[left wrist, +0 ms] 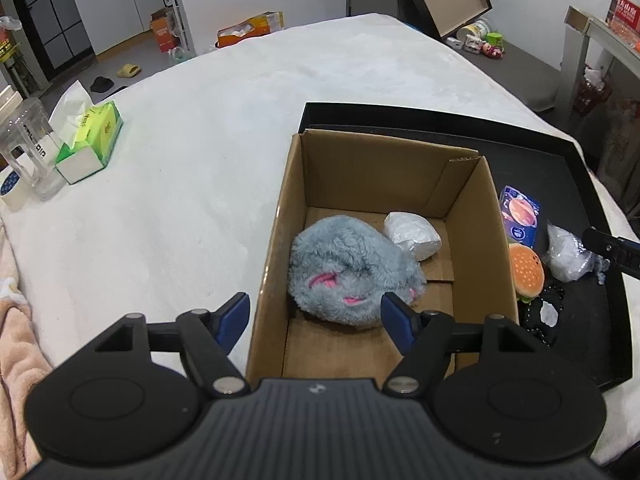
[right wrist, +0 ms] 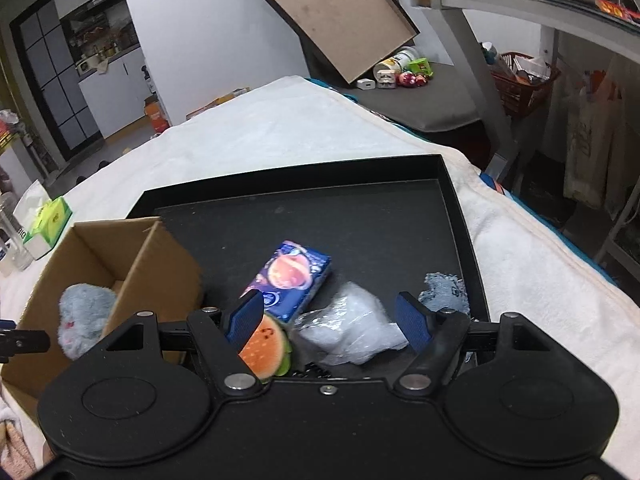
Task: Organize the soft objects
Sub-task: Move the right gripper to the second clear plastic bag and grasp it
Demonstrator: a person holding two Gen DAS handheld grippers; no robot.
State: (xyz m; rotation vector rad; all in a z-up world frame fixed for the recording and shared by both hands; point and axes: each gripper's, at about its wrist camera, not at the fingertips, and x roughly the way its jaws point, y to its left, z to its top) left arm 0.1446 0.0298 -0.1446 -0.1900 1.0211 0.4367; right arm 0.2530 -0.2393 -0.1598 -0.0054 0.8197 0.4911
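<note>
From my left wrist camera, the cardboard box [left wrist: 472, 264] hides the left part of the burger plush [left wrist: 526, 274], and the gripper body covers the box's near wall. From the right wrist, that box hides the lower half of the grey plush [right wrist: 82, 316], while a blue pad [right wrist: 247, 318] overlaps the burger plush. Beside the box, the print on the blue packet [left wrist: 520, 216] is too small for me to read, and I can't make out what the clear bag [right wrist: 352, 328] holds.

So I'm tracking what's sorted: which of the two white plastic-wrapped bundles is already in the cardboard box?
The rounded, tightly wrapped bundle, beside the grey plush in the cardboard box. The looser, crinkled one lies on the black tray.
</note>
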